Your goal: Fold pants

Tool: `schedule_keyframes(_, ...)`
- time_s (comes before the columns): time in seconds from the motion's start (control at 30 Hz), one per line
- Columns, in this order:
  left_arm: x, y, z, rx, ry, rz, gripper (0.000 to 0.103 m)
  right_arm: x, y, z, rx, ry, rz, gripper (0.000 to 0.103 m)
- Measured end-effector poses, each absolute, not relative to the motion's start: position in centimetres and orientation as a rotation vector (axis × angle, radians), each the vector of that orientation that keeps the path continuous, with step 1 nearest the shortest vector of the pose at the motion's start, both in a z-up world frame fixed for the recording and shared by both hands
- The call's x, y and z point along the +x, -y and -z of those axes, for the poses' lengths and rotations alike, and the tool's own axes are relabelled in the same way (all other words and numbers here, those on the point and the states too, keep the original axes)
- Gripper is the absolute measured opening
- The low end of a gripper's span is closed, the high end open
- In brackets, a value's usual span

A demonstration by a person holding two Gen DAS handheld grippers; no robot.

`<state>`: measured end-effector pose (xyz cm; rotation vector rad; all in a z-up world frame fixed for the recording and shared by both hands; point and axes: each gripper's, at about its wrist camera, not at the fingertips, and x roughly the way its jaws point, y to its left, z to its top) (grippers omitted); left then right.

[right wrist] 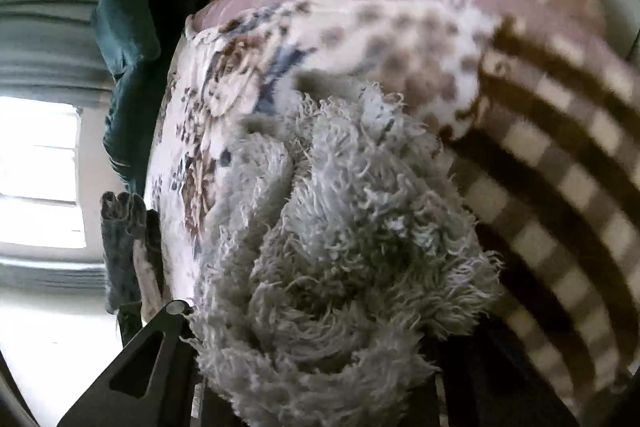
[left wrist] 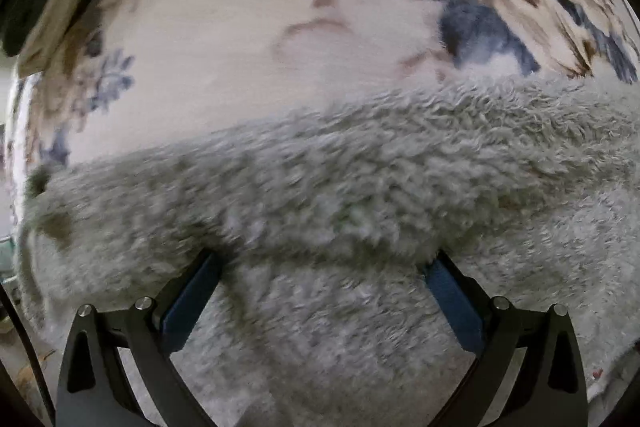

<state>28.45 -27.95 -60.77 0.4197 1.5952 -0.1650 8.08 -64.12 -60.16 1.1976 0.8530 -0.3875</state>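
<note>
nearest the left wrist camera, the left gripper (left wrist: 322,259) has its 2 blue-padded fingers (left wrist: 192,301) spread wide, tips pushed into a raised fold of the fluffy grey pants (left wrist: 360,179) – straddling it, not pinching. the pants lie across the floral blanket (left wrist: 248,27) on the bed, the fold running left to right with more grey pile beneath the fingers. in the right wrist view the right gripper (right wrist: 316,379) is buried in bunched grey pile (right wrist: 340,247); only 1 black finger frame shows at lower left, so whether its jaws are clamped i cannot tell. beyond the bunch sit a brown checked blanket (right wrist: 560,187) to the right, a dark teal cushion (right wrist: 124,27) and a bright window (right wrist: 40,167) further off. the step looks like carrying a fold over – done well, the left should close on both layers before any lift, and the 2 ends should travel level so the thick pile lands edge on edge.
</note>
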Motion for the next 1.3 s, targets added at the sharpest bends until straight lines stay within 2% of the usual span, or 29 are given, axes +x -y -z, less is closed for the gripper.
schedule_keyframes(0.23,28.1,23.5,57.1,0.354,-1.565,0.129,0.103,9.8,59.6,52.7,1.032,-0.877,0.402,0.023)
schedule_keyframes(0.43,28.4,13.1,53.7,0.208,-1.561,0.027,0.103,12.4,51.0,48.5,0.906,-0.902,0.315,0.023)
schedule_keyframes(0.57,28.4,3.8,52.1,0.155,-1.565,-0.062,0.103,16.3,42.1,48.7,0.814,-0.971,0.21,0.023)
schedule_keyframes(0.77,28.6,-7.7,51.4,0.156,-1.544,-0.189,0.103,21.2,25.5,53.4,0.568,-1.153,0.053,0.023)
schedule_keyframes(0.8,28.7,-9.3,51.4,0.157,-1.539,-0.197,0.103,21.6,23.0,54.4,0.506,-1.192,0.042,0.025)
schedule_keyframes(0.87,28.7,-11.2,51.0,0.149,-1.527,-0.21,0.103,22.3,18.6,56.8,0.385,-1.306,0.019,0.037)
schedule_keyframes(0.9,28.8,-11.9,50.9,0.139,-1.521,-0.203,0.103,22.5,17.5,57.4,0.349,-1.345,0.017,0.048)
schedule_keyframes(0.93,28.8,-12.3,50.7,0.127,-1.516,-0.194,0.103,22.5,16.5,57.4,0.317,-1.372,0.002,0.066)
schedule_keyframes(1.0,28.9,-12.6,50.1,0.098,-1.502,-0.162,0.103,22.4,16.0,56.2,0.345,-1.372,-0.068,0.086)
schedule_keyframes(1.13,30.2,-12.0,48.8,-0.021,-1.484,-0.061,0.103,21.1,18.1,52.2,0.51,-1.367,-0.168,0.086)
schedule_keyframes(1.3,31.0,-8.0,49.3,-0.16,-1.508,0.107,0.103,17.8,26.6,48.3,0.7,-1.314,-0.055,0.086)
